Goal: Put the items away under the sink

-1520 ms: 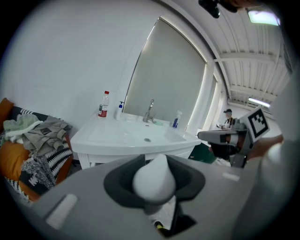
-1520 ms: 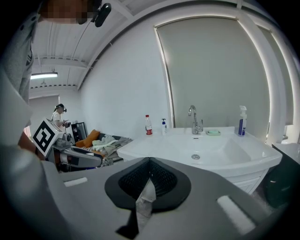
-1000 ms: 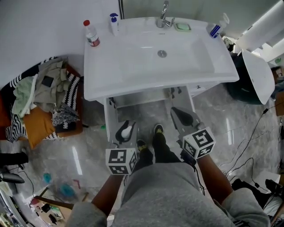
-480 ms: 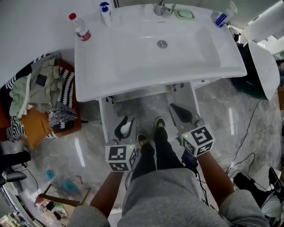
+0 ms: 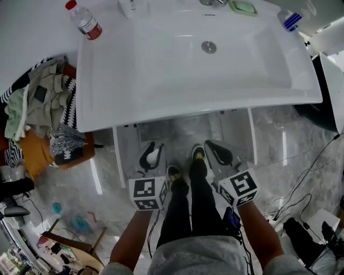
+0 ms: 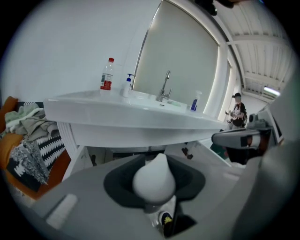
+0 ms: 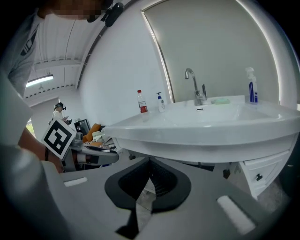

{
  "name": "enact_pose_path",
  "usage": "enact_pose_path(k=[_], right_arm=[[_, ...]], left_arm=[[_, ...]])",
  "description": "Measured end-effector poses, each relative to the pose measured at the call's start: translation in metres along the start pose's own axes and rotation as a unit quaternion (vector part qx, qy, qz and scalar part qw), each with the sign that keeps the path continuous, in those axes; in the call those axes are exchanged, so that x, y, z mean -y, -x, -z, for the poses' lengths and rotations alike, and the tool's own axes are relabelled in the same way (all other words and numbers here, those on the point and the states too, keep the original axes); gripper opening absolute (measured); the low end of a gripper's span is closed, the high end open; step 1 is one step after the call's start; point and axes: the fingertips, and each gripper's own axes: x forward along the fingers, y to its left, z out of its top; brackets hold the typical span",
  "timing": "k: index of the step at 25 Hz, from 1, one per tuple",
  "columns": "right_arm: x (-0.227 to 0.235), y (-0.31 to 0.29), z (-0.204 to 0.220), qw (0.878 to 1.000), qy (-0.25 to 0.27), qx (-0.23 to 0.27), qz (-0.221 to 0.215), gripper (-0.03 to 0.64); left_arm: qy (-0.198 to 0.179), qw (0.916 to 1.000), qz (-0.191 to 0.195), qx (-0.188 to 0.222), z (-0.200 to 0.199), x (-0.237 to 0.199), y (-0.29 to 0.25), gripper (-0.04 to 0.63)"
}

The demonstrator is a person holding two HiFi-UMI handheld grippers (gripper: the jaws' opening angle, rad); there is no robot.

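My left gripper [image 5: 152, 151] is shut on a white rounded, teardrop-shaped object [image 5: 153, 157], which fills the gap between the black pads in the left gripper view [image 6: 154, 180]. My right gripper [image 5: 217, 151] is shut with nothing in it; its pads meet at the tips [image 7: 150, 164]. Both hang side by side below the front rim of the white sink [image 5: 161, 105], facing the open cabinet [image 5: 177, 129] underneath. On the sink top stand a red-capped bottle [image 5: 83, 20], a white pump bottle [image 5: 129, 6], a green soap dish [image 5: 243, 7] and a blue spray bottle [image 5: 293, 19].
The cabinet doors stand open at the left [image 5: 121, 156] and right [image 5: 250, 134]. The person's legs and shoes [image 5: 196, 161] are between the grippers. A heap of clothes on an orange seat [image 5: 43, 118] lies left; cables [image 5: 301, 177] trail on the floor at the right.
Both grippers have sunk in front of the open cabinet, and the sink now looms larger and nearer. The left grip on the white object is unchanged.
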Motion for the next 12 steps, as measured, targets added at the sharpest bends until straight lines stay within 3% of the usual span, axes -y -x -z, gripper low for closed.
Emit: enact_pose_path(k=[12], right_arm=[[0.016,-0.083,0.119,0.999,-0.002,-0.037,-0.023,-0.002]], left_arm=[[0.041,0.9983,-0.041,0.0,0.09,-0.036,-0.072,0.117]])
